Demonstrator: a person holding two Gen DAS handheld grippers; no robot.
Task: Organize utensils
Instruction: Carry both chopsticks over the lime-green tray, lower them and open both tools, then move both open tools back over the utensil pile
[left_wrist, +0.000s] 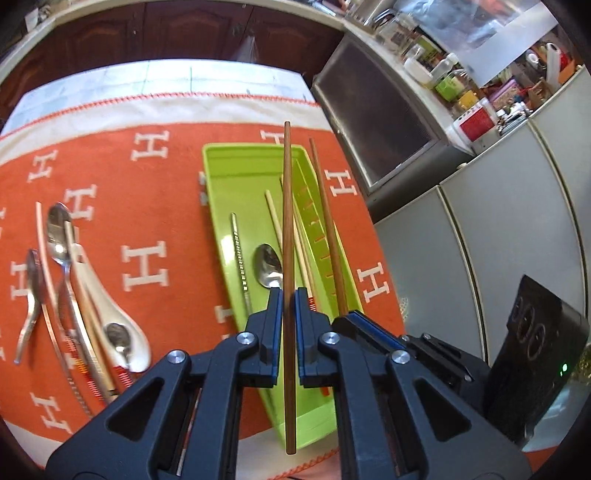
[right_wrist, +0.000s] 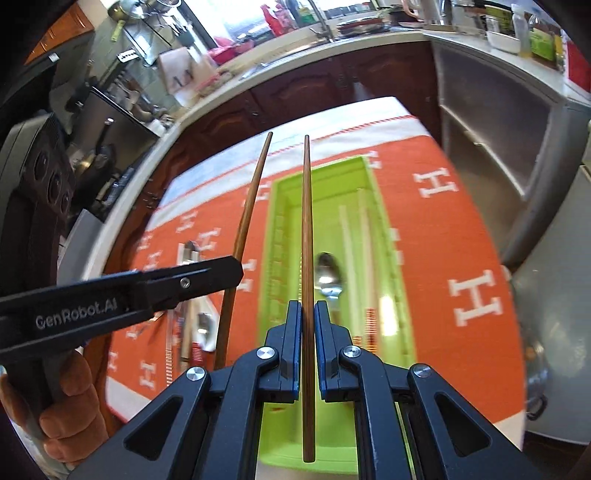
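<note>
My left gripper (left_wrist: 289, 295) is shut on a dark wooden chopstick (left_wrist: 288, 229) that points forward above the green tray (left_wrist: 236, 173). My right gripper (right_wrist: 307, 308) is shut on a second dark wooden chopstick (right_wrist: 306, 236), also above the green tray (right_wrist: 286, 195); that chopstick shows in the left wrist view (left_wrist: 328, 229) with the right gripper (left_wrist: 364, 325) beside mine. The left gripper (right_wrist: 207, 278) and its chopstick (right_wrist: 251, 199) show at the left of the right wrist view. In the tray lie a metal spoon (left_wrist: 267, 266), pale chopsticks (left_wrist: 275, 221) and a metal chopstick (left_wrist: 240, 258).
On the orange H-patterned cloth (left_wrist: 147, 206), left of the tray, lies a heap of spoons (left_wrist: 59, 236), a white ceramic spoon (left_wrist: 107, 310) and more chopsticks (left_wrist: 46, 258). Grey cabinets (left_wrist: 480, 229) stand right of the table. A dark wooden counter front (right_wrist: 295, 88) runs behind it.
</note>
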